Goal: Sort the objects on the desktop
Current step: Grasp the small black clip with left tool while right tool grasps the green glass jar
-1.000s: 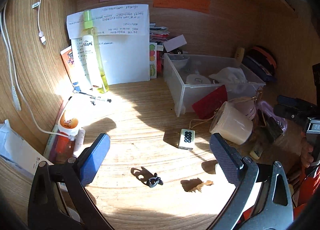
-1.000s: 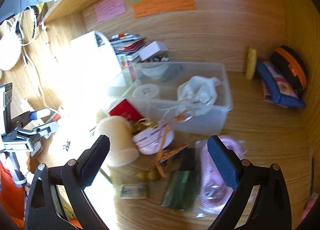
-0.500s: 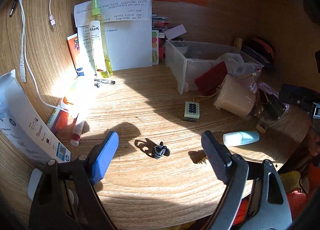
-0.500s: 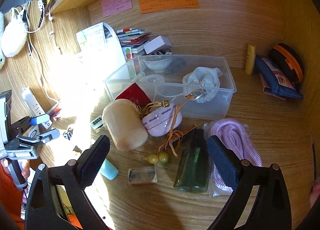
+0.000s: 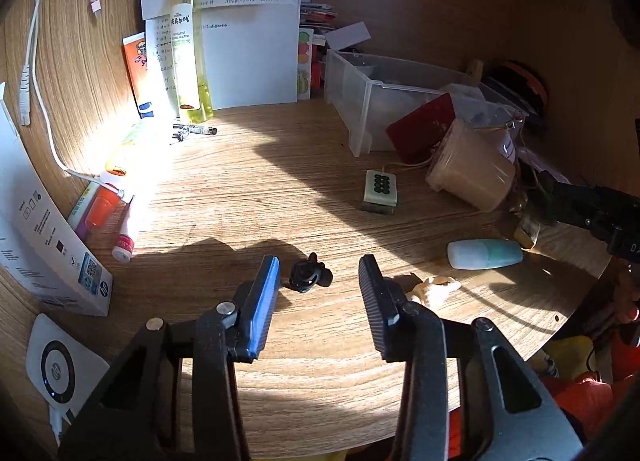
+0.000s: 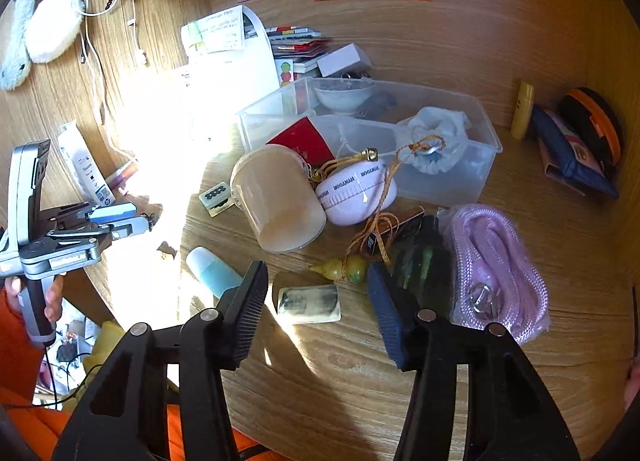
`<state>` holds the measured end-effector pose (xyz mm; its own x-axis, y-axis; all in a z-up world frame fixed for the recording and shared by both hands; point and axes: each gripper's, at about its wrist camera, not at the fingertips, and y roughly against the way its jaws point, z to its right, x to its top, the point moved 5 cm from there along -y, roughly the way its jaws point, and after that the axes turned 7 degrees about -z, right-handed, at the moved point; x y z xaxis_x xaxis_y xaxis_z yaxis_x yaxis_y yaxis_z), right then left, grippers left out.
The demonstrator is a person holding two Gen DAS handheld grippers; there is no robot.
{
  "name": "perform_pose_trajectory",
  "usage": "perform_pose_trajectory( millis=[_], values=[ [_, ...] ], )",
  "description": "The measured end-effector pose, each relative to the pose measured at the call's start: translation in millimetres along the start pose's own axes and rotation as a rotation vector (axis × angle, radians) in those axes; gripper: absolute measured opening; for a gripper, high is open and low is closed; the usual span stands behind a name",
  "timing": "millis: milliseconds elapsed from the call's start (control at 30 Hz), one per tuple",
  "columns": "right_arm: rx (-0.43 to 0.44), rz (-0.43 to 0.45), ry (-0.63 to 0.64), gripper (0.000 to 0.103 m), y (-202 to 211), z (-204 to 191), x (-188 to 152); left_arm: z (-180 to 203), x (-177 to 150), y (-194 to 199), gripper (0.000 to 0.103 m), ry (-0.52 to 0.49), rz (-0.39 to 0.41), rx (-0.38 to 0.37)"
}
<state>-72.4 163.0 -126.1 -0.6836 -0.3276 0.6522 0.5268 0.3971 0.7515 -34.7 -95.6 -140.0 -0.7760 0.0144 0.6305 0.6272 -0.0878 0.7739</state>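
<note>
A small black binder clip (image 5: 310, 277) lies on the wooden desk (image 5: 320, 361) between the fingers of my left gripper (image 5: 320, 265). Its jaws are closing, and the pads stand clear of the clip on both sides. In the right wrist view a pale rectangular tile (image 6: 308, 303) lies flat between the fingers of my right gripper (image 6: 317, 271). Those jaws are closing too, with a gap left on each side of the tile. The left gripper (image 6: 146, 217) also shows at the left of that view, held by a hand.
A clear plastic bin (image 6: 444, 185) stands at the back. In front of it lie a tipped beige cup (image 6: 280, 201), a pink round case (image 6: 356, 193), a green bottle (image 6: 424, 265), a pink rope (image 6: 496, 261) and a blue-white tube (image 6: 212, 269). A dotted tile (image 5: 380, 187) and a tall yellow bottle (image 5: 190, 53) stand further left.
Both grippers have come down toward the desk and their jaws have narrowed a lot. The left now brackets the black clip and the right brackets the pale tile.
</note>
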Motion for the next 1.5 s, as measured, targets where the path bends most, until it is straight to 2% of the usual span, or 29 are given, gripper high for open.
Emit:
perform_pose_trajectory(
  millis=[133, 433, 567, 933, 1233, 1500],
  values=[
    [-0.015, -0.011, -0.025, 0.042, -2, 10, -3, 2, 0, -4, 0.039, -0.001, -0.004, 0.008],
    [-0.077, 0.027, -0.063, 0.041, 10, 26, 1, 6, 0, -12, 0.037, -0.004, -0.015, 0.015],
    [-0.088, 0.039, -0.073, 0.041, 14, 34, 3, 5, -1, -14, 0.019, 0.000, -0.028, -0.004],
    [-0.151, 0.028, -0.122, 0.043, 9, 54, 1, 5, -1, -14, 0.019, -0.009, -0.019, -0.006],
    [-0.083, -0.052, -0.134, 0.043, -19, 52, -10, 7, 0, -14, 0.019, -0.016, -0.016, 0.008],
    [-0.052, -0.011, -0.145, 0.042, -9, 53, -7, 9, 7, -10, 0.019, -0.001, 0.001, -0.007]
  ],
)
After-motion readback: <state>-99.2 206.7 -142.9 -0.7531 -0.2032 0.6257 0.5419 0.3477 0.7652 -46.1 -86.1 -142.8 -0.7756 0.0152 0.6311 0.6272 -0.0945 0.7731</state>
